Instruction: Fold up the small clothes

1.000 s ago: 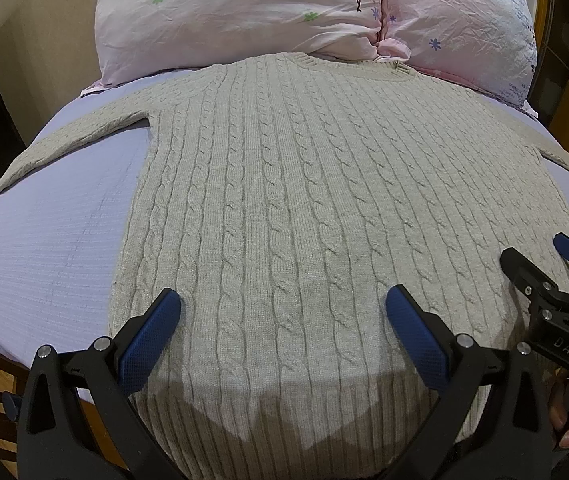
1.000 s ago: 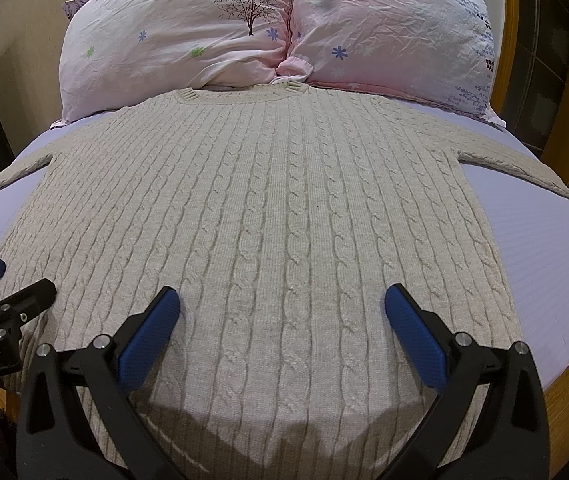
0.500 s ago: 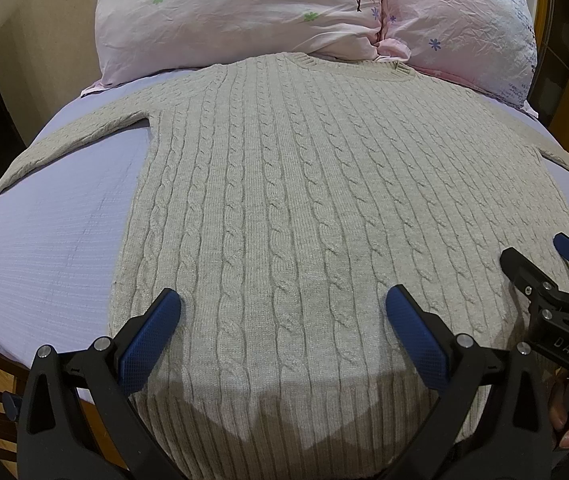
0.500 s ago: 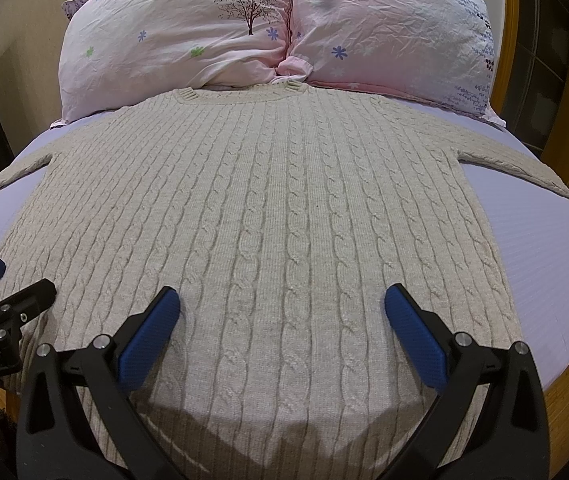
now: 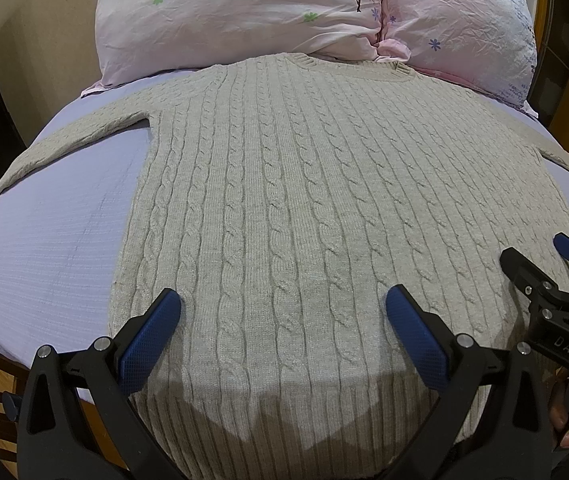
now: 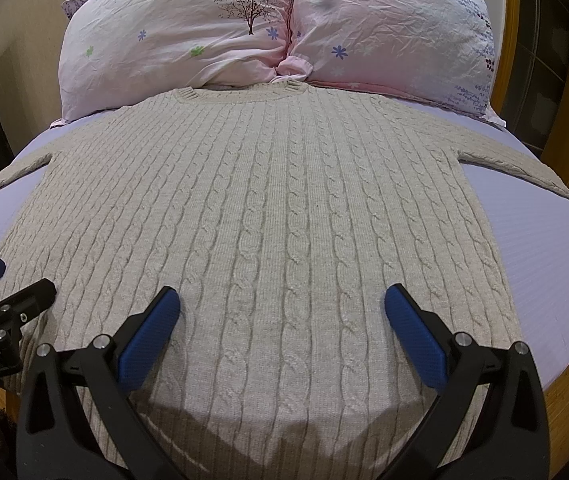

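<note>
One cable-knit sweater (image 5: 304,220), spread flat on lavender sheet (image 5: 44,248), sleeves out, neck toward two pink pillows (image 6: 188,40). Two grippers: left gripper (image 5: 282,312) and right gripper (image 6: 282,312), both spread wide, empty, hovering above hem. Wooden bed frame (image 6: 508,40) behind.

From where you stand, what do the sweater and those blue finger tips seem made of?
Sweater: soft knitted yarn, maybe wool or cotton, matte beige, judging by its raised cable twists and ribbed hem. Left gripper pads: probably rubber or textured plastic, matte blue with a fine dotted grid, on black plastic-looking arms.
</note>
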`<state>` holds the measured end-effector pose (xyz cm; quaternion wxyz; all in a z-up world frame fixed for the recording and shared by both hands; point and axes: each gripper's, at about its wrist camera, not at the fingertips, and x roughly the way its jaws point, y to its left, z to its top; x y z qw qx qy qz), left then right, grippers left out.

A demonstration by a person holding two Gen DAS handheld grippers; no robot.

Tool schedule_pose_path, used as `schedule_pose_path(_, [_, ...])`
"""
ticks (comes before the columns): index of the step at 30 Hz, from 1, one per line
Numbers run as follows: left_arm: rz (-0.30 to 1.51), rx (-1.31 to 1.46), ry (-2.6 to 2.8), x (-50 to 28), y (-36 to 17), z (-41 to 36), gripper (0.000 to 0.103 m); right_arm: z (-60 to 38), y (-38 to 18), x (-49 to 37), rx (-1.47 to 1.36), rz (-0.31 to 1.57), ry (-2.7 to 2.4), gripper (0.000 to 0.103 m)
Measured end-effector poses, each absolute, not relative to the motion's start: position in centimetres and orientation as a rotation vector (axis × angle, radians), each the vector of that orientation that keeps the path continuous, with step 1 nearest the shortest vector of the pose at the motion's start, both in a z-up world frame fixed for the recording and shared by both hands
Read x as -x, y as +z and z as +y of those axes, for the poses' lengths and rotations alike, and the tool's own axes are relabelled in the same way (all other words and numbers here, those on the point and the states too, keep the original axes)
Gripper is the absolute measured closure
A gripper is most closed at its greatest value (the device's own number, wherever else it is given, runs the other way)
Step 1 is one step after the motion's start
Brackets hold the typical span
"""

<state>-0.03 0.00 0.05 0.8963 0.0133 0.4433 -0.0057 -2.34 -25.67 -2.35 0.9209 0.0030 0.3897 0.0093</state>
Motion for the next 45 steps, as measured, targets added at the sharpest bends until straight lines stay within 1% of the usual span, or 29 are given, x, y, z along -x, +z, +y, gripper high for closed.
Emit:
schedule_pose_path(3, [0.910,-0.029,-0.013,0.0,0.0,0.0,0.001,-25.7,-2.5,2.6,0.000,0.769,0.028,0.002])
schedule_pose_path(6, [0.881,-0.038,-0.022,0.7,0.0,0.2,0.001,-26.8,-2.6,4.1,0.010,0.665,0.090,0.002])
schedule_pose_path(8, [0.855,-0.044,-0.037,0.8,0.2,0.2,0.001,-28.3,-1.9,4.4,-0.027,0.657,0.178,0.002])
schedule_pose_path(10, [0.850,-0.050,-0.071,0.9,0.5,0.4,0.001,-32.1,0.5,4.1,-0.139,0.633,0.183,0.002])
schedule_pose_path(13, [0.822,-0.026,-0.085,0.5,1.1,1.8,0.001,-38.8,4.0,3.2,-0.283,0.568,0.018,0.002])
schedule_pose_path(14, [0.791,-0.017,-0.077,0.3,1.8,2.6,0.001,-42.9,4.8,2.0,-0.356,0.596,-0.109,0.002])
schedule_pose_path(15, [0.771,-0.012,-0.070,0.1,2.2,3.1,0.001,-44.9,4.9,1.1,-0.394,0.625,-0.172,0.002])
schedule_pose_path(16, [0.733,0.000,-0.054,-0.5,3.1,4.3,0.001,-49.2,4.7,-0.8,-0.476,0.703,-0.287,0.002])
schedule_pose_path(18, [0.683,0.027,-0.039,-1.4,4.2,5.9,0.001,-54.4,3.8,-3.0,-0.611,0.760,-0.350,0.002])
schedule_pose_path(20, [0.636,0.085,-0.043,-2.6,5.2,8.4,0.001,-59.9,2.3,-4.9,-0.772,0.779,-0.402,0.010])
schedule_pose_path(21, [0.623,0.113,-0.053,-3.1,5.4,9.4,0.001,-62.3,1.6,-5.8,-0.830,0.790,-0.447,0.024])
schedule_pose_path(22, [0.612,0.150,-0.065,-3.9,5.7,10.7,0.001,-64.1,1.0,-6.4,-0.873,0.798,-0.494,0.031])
schedule_pose_path(24, [0.601,0.182,-0.063,-4.7,5.9,12.3,0.001,-67.5,0.4,-7.4,-0.936,0.748,-0.556,0.034])
schedule_pose_path(25, [0.597,0.194,-0.047,-5.3,5.9,13.5,0.001,-68.2,0.2,-7.6,-0.944,0.743,-0.587,0.038])
schedule_pose_path(27, [0.600,0.200,0.000,-6.0,5.8,15.0,0.001,-70.2,0.0,-8.3,-0.976,0.703,-0.624,0.040])
schedule_pose_path(29, [0.614,0.238,0.046,-6.7,5.3,16.9,0.001,-71.7,-0.4,-8.7,-0.999,0.655,-0.654,0.048])
schedule_pose_path(30, [0.614,0.266,0.060,-6.8,5.2,17.9,0.001,-72.5,-0.5,-8.8,-1.007,0.636,-0.673,0.063])
schedule_pose_path(31, [0.609,0.308,0.087,-6.9,4.9,19.1,0.001,-73.3,-0.9,-8.9,-1.013,0.631,-0.696,0.093])
schedule_pose_path(32, [0.605,0.336,0.106,-6.8,4.8,20.1,0.001,-74.3,-1.6,-9.3,-1.035,0.638,-0.695,0.095])
schedule_pose_path(34, [0.593,0.398,0.134,-7.0,4.5,22.2,0.001,-75.1,-1.9,-8.9,-1.088,0.608,-0.645,0.096])
schedule_pose_path(35, [0.591,0.412,0.143,-6.7,4.5,22.9,0.001,-74.6,-0.9,-8.9,-1.045,0.583,-0.641,0.096])
schedule_pose_path(37, [0.587,0.457,0.179,-6.8,4.5,24.6,0.001,-71.6,2.3,-9.9,-0.872,0.534,-0.595,0.097])
schedule_pose_path(38, [0.579,0.481,0.188,-6.8,4.5,25.5,0.001,-68.7,4.7,-10.7,-0.747,0.512,-0.540,0.097])
schedule_pose_path(40, [0.557,0.539,0.208,-6.6,4.7,27.0,0.001,-63.6,7.9,-12.0,-0.606,0.486,-0.414,0.097])
schedule_pose_path(41, [0.542,0.564,0.216,-6.5,4.8,27.7,0.001,-59.5,9.9,-12.7,-0.511,0.473,-0.321,0.097])
schedule_pose_path(43, [0.530,0.600,0.239,-6.4,4.9,28.6,0.001,-52.8,12.2,-13.9,-0.380,0.465,-0.167,0.097])
schedule_pose_path(45, [0.527,0.632,0.244,-6.6,4.8,29.3,0.001,-44.4,13.4,-15.0,-0.242,0.478,0.027,0.097])
